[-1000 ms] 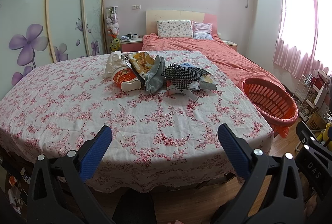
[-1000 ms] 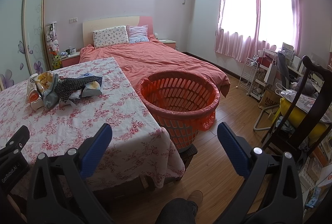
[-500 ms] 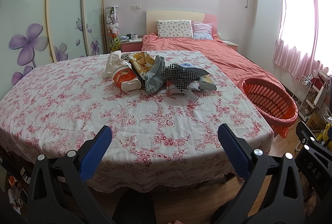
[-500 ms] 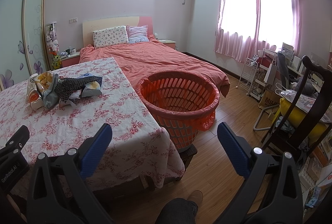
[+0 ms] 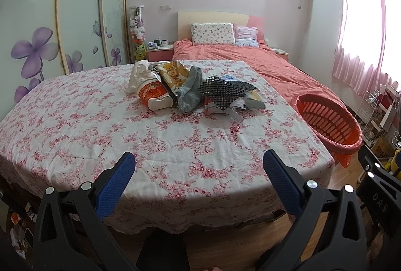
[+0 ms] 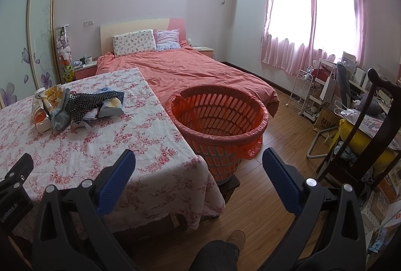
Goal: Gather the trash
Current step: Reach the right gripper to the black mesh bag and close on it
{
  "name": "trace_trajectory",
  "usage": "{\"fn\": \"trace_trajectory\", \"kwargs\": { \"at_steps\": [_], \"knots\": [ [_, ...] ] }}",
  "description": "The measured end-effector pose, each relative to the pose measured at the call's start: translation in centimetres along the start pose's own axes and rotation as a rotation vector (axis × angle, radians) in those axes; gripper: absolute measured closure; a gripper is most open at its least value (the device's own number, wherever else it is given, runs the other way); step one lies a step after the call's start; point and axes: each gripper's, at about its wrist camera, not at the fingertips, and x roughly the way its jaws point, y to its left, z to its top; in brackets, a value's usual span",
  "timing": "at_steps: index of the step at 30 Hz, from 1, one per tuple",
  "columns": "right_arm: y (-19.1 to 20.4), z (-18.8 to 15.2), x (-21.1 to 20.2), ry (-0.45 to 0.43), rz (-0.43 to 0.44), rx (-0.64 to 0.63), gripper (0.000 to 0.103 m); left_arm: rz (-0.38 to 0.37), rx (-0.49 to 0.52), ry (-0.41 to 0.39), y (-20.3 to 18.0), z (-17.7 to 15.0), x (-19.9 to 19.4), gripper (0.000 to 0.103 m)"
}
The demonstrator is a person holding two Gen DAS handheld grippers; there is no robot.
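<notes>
Room: bedroom with a bed (image 6: 185,70) under a salmon cover, pink curtains (image 6: 310,12) at the window, wooden floor.
Surface: table (image 5: 82,135) under a white cloth with red flowers; the near half of it is bare.
Trash: small heap on the far middle of the table, with a white tissue (image 5: 137,74), an orange and white cup (image 5: 154,95) on its side, a yellow snack bag (image 5: 173,75), a grey sock (image 5: 191,89), a black checkered mat (image 5: 225,91) over some wrappers. The pieces touch or overlap each other.
Basket: orange basket (image 6: 218,118) with an orange bag inside, on the floor just beside the right edge of the table; it looks empty.
Left gripper (image 5: 199,177): jaws wide apart, nothing between them, low over the near table edge, well apart from the heap.
Right gripper (image 6: 199,177): jaws also wide apart and empty, pointing toward the table corner and the basket.
Step in hand: I judge that collecting has not begun; first comes the reach to the heap.
Advice: take one outer piece first, for example the cup or the mat on top; close on a firm part, lift straight, then carry it over the basket rim before opening.
Risk: pulling a piece from below may drag the others off the table.
</notes>
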Motion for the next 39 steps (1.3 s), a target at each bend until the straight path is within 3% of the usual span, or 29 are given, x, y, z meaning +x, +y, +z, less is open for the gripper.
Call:
{"fn": "trace_trajectory", "kwargs": {
  "at_steps": [12, 16, 22, 26, 35, 37, 39],
  "knots": [
    [5.7, 3.2, 5.6, 0.039, 0.146, -0.013, 0.004, 0.061, -0.085, 0.053, 5.5, 1.9, 5.0, 0.003],
    [9.0, 4.9, 8.2, 0.053, 0.244, -0.028, 0.016, 0.095, -0.095, 0.059, 7.2, 2.8, 6.4, 0.002],
    [14.4, 7.7, 13.2, 0.109, 0.380, -0.038, 0.034, 0.054, -0.129, 0.081, 9.6, 3.5, 8.7, 0.002],
    [17.0, 8.7, 16.1, 0.155, 0.413, -0.053, 0.041, 0.043, -0.140, 0.092, 10.7, 3.9, 9.9, 0.003],
    [20.5, 9.0, 22.0, 0.303, 0.416, -0.078, 0.044, 0.029, -0.148, 0.104, 12.2, 4.4, 11.7, 0.003],
    [20.8, 8.6, 22.1, 0.309, 0.424, -0.101, 0.068, 0.027, -0.148, 0.107, 12.5, 4.5, 12.0, 0.003],
    [21.0, 8.4, 21.9, 0.307, 0.430, -0.121, 0.079, 0.023, -0.150, 0.112, 12.6, 4.6, 12.4, 0.003]
  ]
}}
